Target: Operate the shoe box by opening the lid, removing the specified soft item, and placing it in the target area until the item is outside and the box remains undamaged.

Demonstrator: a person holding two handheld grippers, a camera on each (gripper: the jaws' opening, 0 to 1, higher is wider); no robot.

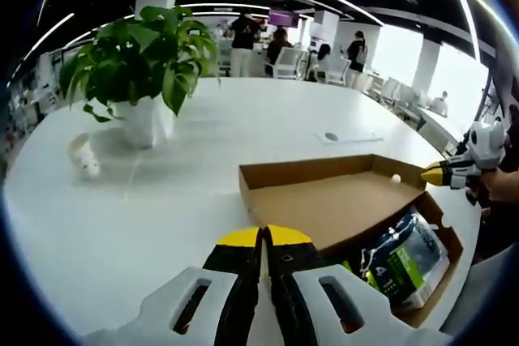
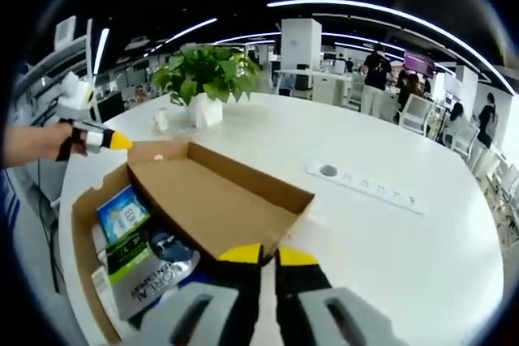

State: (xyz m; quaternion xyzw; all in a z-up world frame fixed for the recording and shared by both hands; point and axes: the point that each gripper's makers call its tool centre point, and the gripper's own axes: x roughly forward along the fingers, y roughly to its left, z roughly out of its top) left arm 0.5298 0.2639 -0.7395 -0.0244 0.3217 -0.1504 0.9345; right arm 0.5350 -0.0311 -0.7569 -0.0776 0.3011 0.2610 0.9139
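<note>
An open cardboard shoe box (image 1: 340,200) sits on a white counter (image 1: 162,200), its lid (image 2: 219,200) folded back flat. A soft packaged item (image 2: 142,257) lies inside the box. The left gripper (image 1: 263,241) hovers just beside the lid, fingers clenched on nothing; the right gripper (image 2: 268,255) hangs near the lid's edge, fingers likewise pressed together. A potted plant (image 1: 142,70) stands well apart.

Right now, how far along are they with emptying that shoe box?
Done: the shoe box is open, its lid folded back flat on the table. In hand: nothing; the left gripper and right gripper look shut, gripping nothing. Left: the soft packet lies inside the box, yet to be lifted out and set down.
</note>
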